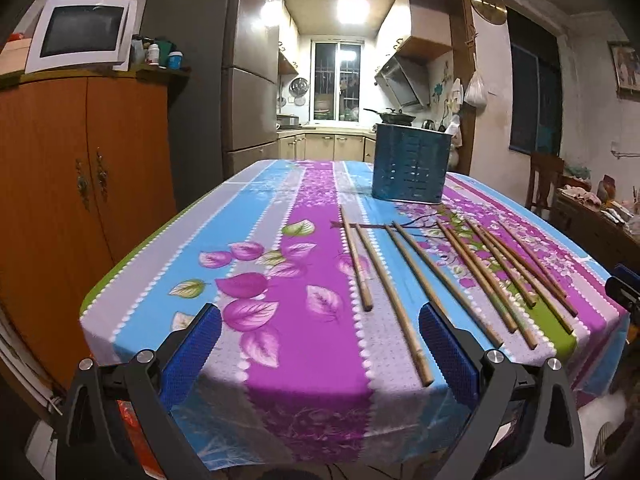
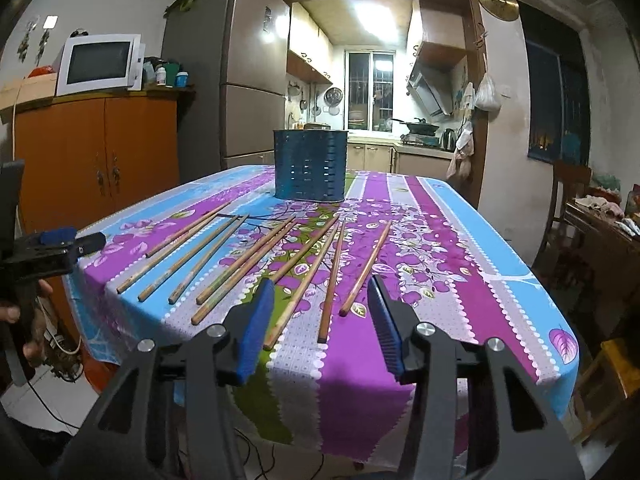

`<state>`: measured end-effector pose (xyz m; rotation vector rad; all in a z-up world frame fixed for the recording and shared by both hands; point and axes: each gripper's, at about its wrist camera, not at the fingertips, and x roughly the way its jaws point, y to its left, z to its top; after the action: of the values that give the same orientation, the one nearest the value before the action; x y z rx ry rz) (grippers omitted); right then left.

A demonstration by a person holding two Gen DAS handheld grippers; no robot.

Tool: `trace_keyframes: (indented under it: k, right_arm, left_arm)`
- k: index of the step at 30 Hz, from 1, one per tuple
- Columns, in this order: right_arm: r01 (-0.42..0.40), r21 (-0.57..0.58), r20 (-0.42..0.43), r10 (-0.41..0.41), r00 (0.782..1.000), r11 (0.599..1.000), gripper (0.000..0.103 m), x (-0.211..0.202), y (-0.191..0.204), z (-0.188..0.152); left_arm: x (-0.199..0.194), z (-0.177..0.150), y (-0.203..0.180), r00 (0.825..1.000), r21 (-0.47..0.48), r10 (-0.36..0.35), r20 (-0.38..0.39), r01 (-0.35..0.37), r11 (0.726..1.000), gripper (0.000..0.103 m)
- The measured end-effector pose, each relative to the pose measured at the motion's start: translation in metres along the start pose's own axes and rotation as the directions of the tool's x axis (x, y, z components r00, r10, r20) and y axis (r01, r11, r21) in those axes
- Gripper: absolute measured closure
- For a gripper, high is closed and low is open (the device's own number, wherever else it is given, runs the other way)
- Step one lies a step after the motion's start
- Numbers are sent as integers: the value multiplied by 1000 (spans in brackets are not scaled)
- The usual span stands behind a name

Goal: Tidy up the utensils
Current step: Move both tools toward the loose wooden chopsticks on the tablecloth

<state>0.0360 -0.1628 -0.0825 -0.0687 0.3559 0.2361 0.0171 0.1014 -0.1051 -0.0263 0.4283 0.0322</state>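
Both grippers are being held open and empty: left gripper [image 1: 320, 344] wide, right gripper [image 2: 322, 312] narrower, over chopsticks [image 2: 298, 272].

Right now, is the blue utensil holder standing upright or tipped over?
Upright. The blue utensil holder stands on its base on the tablecloth, rim up, beyond the chopsticks lying flat. Whether anything is inside cannot be told.

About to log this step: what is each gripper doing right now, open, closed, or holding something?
Left gripper: open, holding nothing, short of the wooden chopsticks.
Right gripper: open, holding nothing; chopstick ends lie beyond its blue padded fingers.
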Motion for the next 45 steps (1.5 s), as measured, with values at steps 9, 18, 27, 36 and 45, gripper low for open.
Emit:
trace_keyframes:
  k: [9, 18, 27, 36, 45]
  right_arm:
    - [61, 24, 102, -63, 993, 998, 30, -4, -9, 30]
    - [94, 4, 197, -93, 976, 996, 6, -10, -7, 51]
    - [92, 3, 191, -91, 978, 996, 6, -9, -5, 50]
    - [79, -6, 163, -77, 984, 997, 6, -8, 1, 36]
    - [14, -1, 34, -14, 999, 1000, 49, 5, 5, 10]
  left_arm:
    - [3, 37, -32, 997, 29, 5, 78, -7, 1000, 4]
    - [-4, 61, -49, 987, 28, 18, 161, -23, 999, 4]
    - [-6, 61, -51, 987, 35, 12, 162, -18, 999, 4]
    - [0, 58, -44, 991, 24, 16, 135, -19, 1000, 4]
    - [-8, 18, -39, 994, 61, -18, 108, 11, 998, 4]
